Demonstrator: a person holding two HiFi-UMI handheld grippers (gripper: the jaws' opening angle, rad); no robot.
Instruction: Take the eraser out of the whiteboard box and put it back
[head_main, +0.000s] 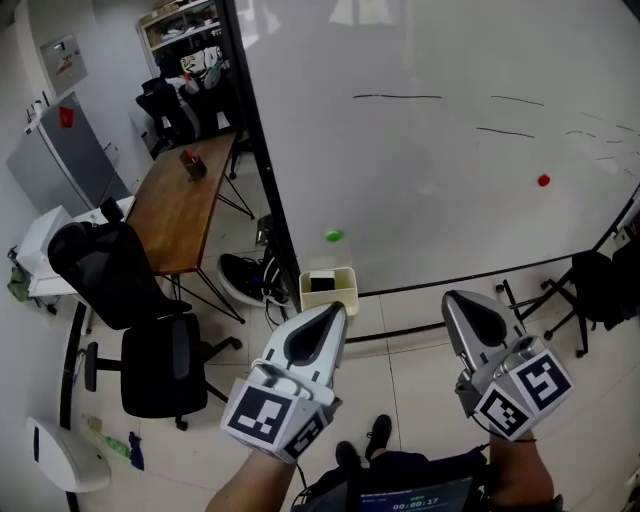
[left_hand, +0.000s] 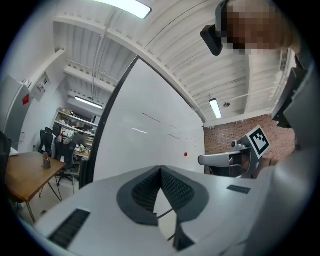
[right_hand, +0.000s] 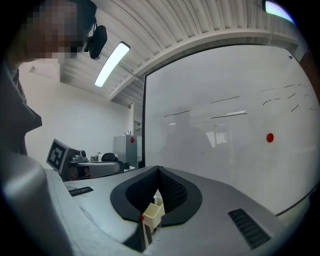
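Bright, even indoor light falls from ceiling tubes (right_hand: 112, 62). The whiteboard (head_main: 430, 140) carries pale lamp glare along its top, and shadows on the floor (head_main: 400, 370) are soft. Both gripper views are fisheye, bowed, with dark corners. Close up, the left claw (left_hand: 161, 172) looks slightly blurred.

The whiteboard (head_main: 430, 150) is white with thin black strokes, a red dot (head_main: 543, 180) and a green dot (head_main: 333, 236). The box (head_main: 349, 292) is pale yellow, and the eraser (head_main: 322, 283) inside it looks black, though it is small. The left gripper (head_main: 331, 314) and right gripper (head_main: 462, 300) are grey with black-and-white square markers. The surface (head_main: 180, 210) is brown wood.
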